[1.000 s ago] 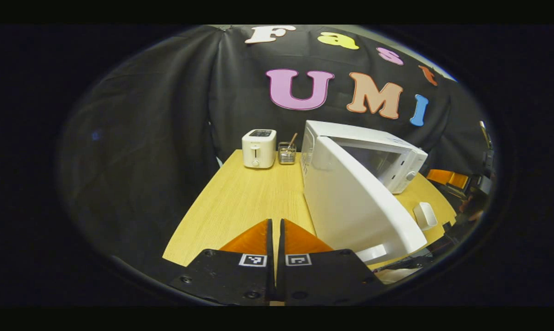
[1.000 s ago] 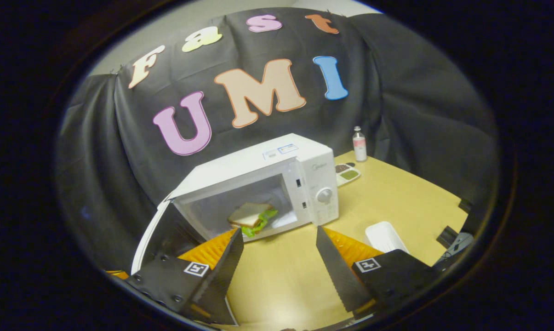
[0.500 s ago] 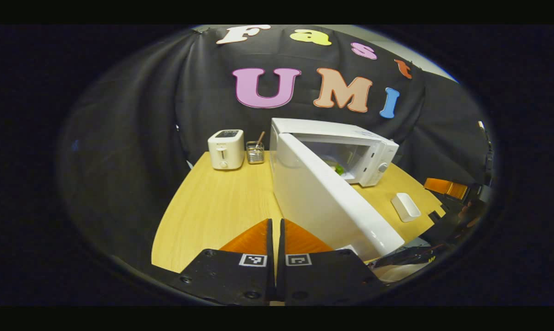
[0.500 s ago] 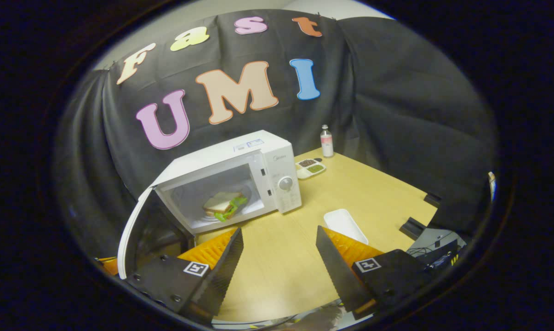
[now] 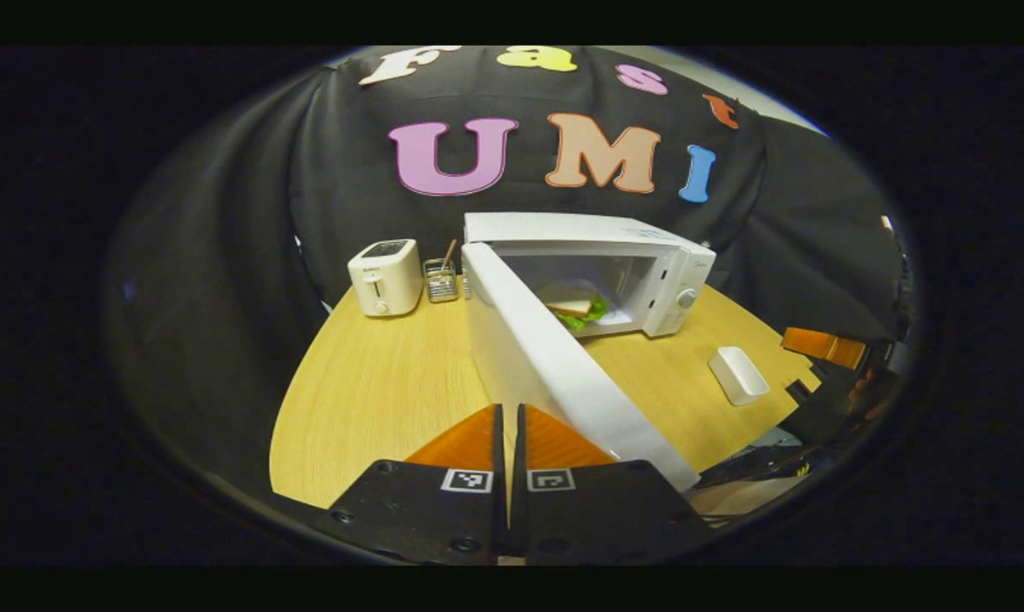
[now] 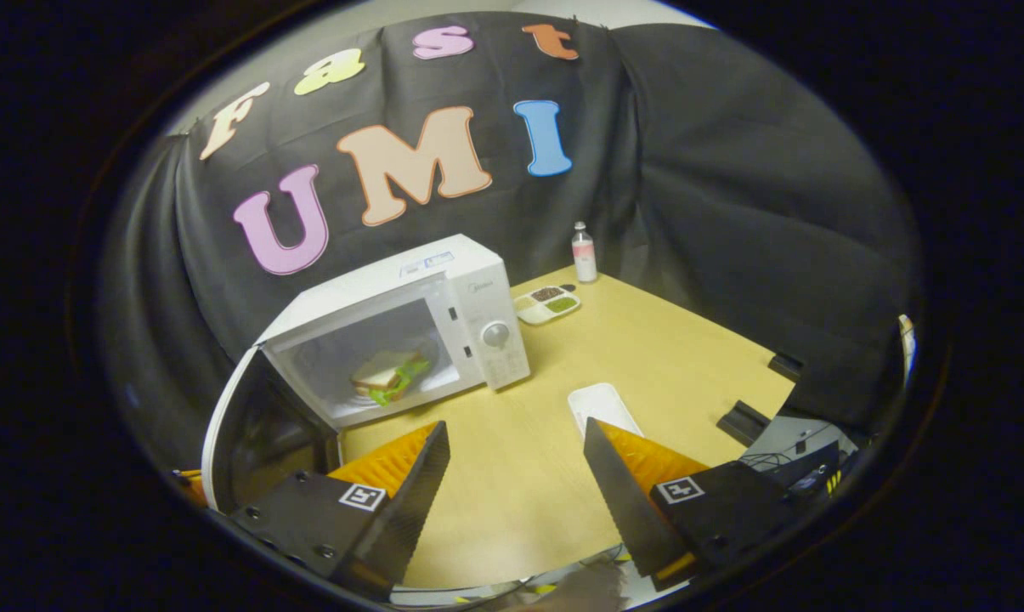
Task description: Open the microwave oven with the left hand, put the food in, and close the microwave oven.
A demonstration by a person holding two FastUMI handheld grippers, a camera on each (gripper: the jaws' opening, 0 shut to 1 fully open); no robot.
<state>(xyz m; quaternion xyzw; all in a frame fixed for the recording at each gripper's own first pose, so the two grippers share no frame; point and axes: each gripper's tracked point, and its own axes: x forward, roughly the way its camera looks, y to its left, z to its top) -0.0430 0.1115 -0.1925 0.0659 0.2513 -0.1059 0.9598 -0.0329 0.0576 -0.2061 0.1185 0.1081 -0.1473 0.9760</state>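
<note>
both grippers have pulled back from the microwave, so the sandwich is delivered, resting inside the cavity, and only the closing remains. door swung wide beside the left gripper, fingers pressed together on nothing. right gripper spread and empty (job done, i'd say). white tray on the table looks empty; the divided dish holds dark and green bits.

The boxy white microwave oven sits on the pale wooden table, dial panel on its right side, cavity wide open. Its white door hangs swung out on the left hinge, dark inner face showing. Inside, on the cavity floor, lies the sandwich of pale bread with green lettuce, flat, lettuce poking out front.
</note>
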